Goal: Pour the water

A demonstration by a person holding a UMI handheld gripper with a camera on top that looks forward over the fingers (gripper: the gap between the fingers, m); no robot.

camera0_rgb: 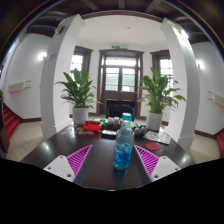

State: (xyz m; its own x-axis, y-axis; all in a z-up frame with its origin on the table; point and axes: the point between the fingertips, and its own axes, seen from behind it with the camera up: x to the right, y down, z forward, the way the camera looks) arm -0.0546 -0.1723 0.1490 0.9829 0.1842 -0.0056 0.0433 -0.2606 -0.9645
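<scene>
Clear blue-tinted plastic bottle (124, 147) with a blue cap and a darker blue label band, between the fingers. Magenta pads striped with fine darker lines on white-framed fingers (70, 160) at 7 and 5 o'clock. Dark glossy tabletop (100, 165). Green leafy plants (78, 88) in white pots at 10 and 2 o'clock. Red object (92, 126) at 11 o'clock, too small to identify. Dark brown door frame (120, 75) at 12.

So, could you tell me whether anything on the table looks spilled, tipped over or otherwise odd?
Nothing stands out. The blue water bottle stands upright on the dark table, between the open gripper fingers with gaps either side. No spill shows.
</scene>
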